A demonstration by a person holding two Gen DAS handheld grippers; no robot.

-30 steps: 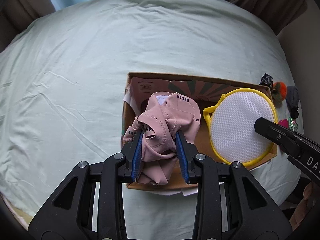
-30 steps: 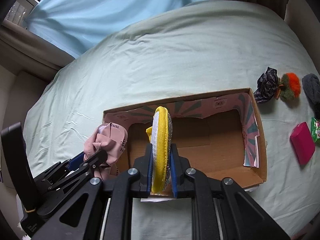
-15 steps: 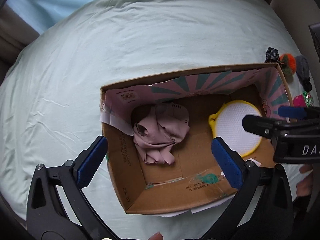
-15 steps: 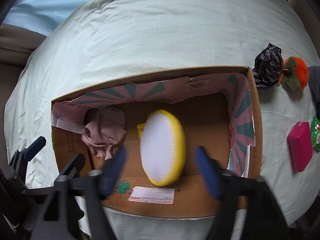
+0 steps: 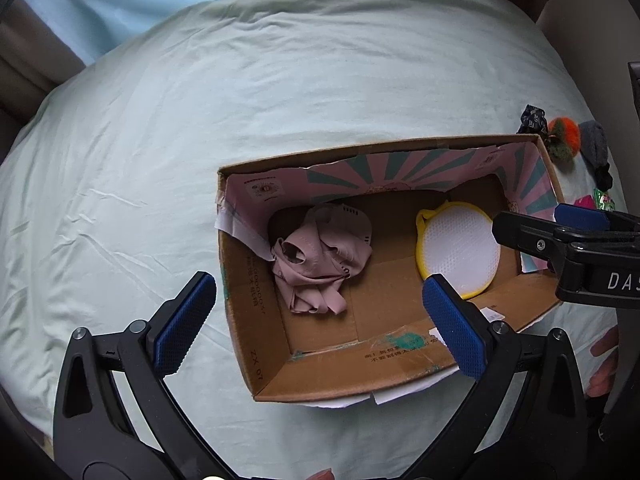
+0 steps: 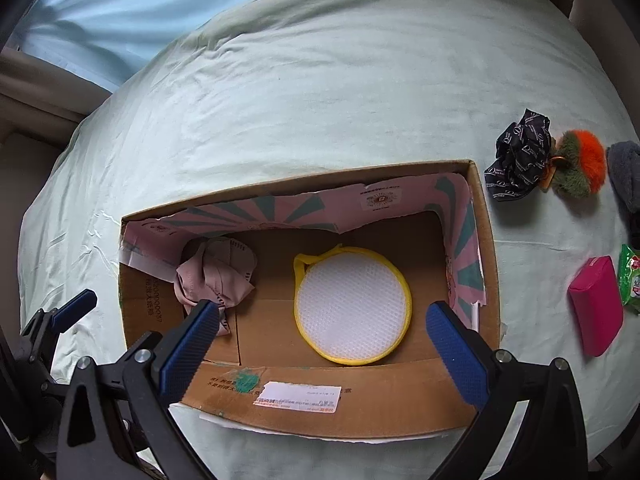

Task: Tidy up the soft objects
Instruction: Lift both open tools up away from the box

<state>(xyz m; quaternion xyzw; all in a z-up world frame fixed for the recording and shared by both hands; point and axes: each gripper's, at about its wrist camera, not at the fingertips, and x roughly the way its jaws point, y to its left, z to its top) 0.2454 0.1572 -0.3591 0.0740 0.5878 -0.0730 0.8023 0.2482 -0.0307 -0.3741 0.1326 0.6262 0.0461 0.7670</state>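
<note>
Two items now lie dropped in the box (image 6: 486,240): pink garment (image 5: 320,258) and mesh bag (image 6: 352,306); both tongs, left tongs (image 5: 320,324) and right tongs (image 6: 324,346), gape wide and empty, so more remains outside.

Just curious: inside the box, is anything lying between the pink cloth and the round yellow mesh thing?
Nothing: between the pink cloth and the yellow mesh pouch only the bare floor of the cardboard box shows, clearest in the right wrist view.

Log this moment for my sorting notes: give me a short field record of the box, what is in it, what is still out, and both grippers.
surface: bed sheet
box: open, on the sheet
in box: pink garment at left, yellow mesh pouch lying flat at right
outside box: black scarf, orange pompom, grey cloth, pink pouch, green packet
left gripper: jaws wide, empty
right gripper: jaws wide, empty
</note>
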